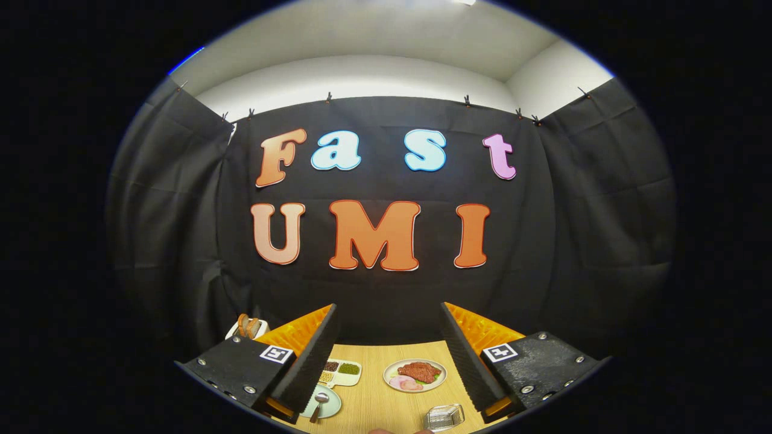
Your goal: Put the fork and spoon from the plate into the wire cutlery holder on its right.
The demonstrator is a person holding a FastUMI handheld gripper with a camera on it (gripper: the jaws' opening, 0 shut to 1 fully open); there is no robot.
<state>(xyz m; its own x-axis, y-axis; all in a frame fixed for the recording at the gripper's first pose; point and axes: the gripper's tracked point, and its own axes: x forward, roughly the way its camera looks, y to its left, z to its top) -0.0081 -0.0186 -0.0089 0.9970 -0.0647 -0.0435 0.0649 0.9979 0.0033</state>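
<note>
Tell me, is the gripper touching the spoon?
Apart. In the gripper view the open gripper is raised, with the spoon lying on its plate below.

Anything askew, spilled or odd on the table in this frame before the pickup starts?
Nothing stands out. The open gripper hangs above the table. A spoon rests on the pale plate, the food plate and divided tray sit tidy, and the wire holder stands upright. No fork is discernible.

We see the claw (389,361) held above the tabletop (377,410), its fingers (313,361) spread wide with nothing between them. Below, on the tabletop, a plate (329,407) carrying a spoon (319,402) lies by the left finger, a tray (342,371) just behind it. A dish (415,375) of food sits between the fingers; the holder (444,417) lies right of the plate, near the right finger. A toaster (247,328) stands far left
</note>
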